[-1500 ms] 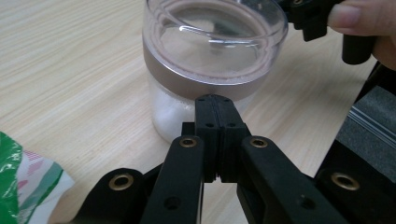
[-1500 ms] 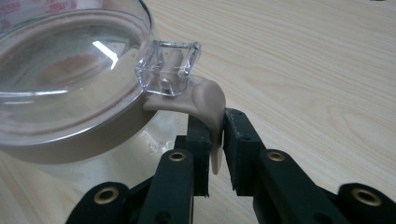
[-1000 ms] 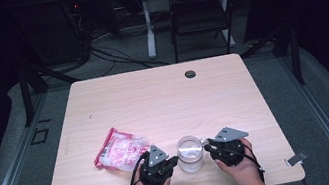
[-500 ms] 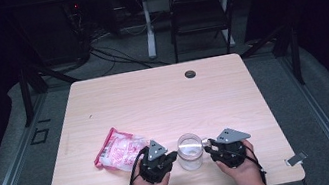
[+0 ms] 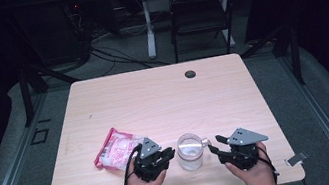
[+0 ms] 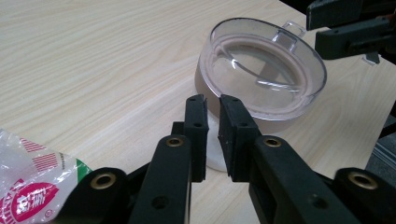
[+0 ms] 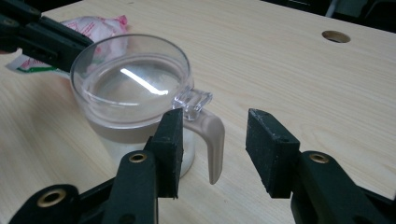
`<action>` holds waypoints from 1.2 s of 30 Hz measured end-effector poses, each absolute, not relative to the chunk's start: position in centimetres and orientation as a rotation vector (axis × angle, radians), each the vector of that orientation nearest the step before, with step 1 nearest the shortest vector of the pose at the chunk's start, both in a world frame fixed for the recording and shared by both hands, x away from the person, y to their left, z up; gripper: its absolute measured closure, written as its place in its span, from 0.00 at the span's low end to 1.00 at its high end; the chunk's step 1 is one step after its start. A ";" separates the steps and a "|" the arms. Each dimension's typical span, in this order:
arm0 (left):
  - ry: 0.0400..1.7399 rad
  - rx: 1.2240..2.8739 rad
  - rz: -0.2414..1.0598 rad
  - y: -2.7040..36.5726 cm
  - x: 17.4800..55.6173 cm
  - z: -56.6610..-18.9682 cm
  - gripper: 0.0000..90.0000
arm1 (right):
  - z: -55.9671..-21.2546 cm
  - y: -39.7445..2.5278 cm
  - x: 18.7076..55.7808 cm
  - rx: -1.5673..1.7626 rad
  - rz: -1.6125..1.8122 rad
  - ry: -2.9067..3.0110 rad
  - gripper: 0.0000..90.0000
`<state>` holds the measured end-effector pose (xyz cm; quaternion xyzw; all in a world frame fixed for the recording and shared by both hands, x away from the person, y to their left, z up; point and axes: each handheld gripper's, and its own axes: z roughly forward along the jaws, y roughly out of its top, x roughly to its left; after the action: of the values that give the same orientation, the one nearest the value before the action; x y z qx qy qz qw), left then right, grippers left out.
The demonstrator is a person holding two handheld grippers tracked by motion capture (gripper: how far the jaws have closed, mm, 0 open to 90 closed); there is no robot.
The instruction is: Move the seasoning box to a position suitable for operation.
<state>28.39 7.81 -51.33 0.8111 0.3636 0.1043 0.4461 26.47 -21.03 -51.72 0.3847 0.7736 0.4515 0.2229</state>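
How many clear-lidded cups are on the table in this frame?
1. The clear-lidded beige-handled cup stands near the table's front edge, between the left gripper and the right gripper. Nothing visible could hide another.

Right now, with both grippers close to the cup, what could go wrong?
The right gripper is open around the cup's handle; closing off-centre might turn or tip the cup. The left gripper, nearly shut beside the cup's wall, could push it sideways. The clear lid looks smooth and might slip if gripped.
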 end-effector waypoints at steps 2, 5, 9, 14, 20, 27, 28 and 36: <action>0.901 2.006 0.264 7.8 28.4 -51.2 0.88 | -51.3 -21.2 26.7 1.104 1.243 2.139 0.67; 0.892 2.015 0.269 7.8 28.4 -51.0 0.88 | -51.0 -21.2 27.0 1.127 1.267 2.155 0.73; 0.883 2.021 0.282 7.7 28.4 -50.7 0.90 | -50.1 -20.8 27.2 1.107 1.255 2.146 0.81; 0.881 2.030 0.291 7.6 28.5 -50.5 0.96 | -49.4 -20.0 27.6 1.103 1.237 2.149 0.95; 0.887 2.038 0.287 7.5 28.6 -50.6 1.00 | -49.2 -19.8 27.9 1.108 1.256 2.148 0.98; 0.883 2.044 0.279 7.4 28.6 -50.8 1.00 | -49.1 -19.8 28.2 1.108 1.272 2.149 0.98; 0.885 2.047 0.270 7.3 28.5 -50.8 1.00 | -49.1 -19.8 28.2 1.108 1.272 2.149 0.98; 0.868 2.065 0.274 7.0 28.2 -51.0 1.00 | -49.4 -19.7 28.5 1.128 1.279 2.172 0.95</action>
<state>28.21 7.04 -51.05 0.8270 0.3475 0.1096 0.4282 28.49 -19.70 -49.44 0.4012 0.7724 0.4548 0.1890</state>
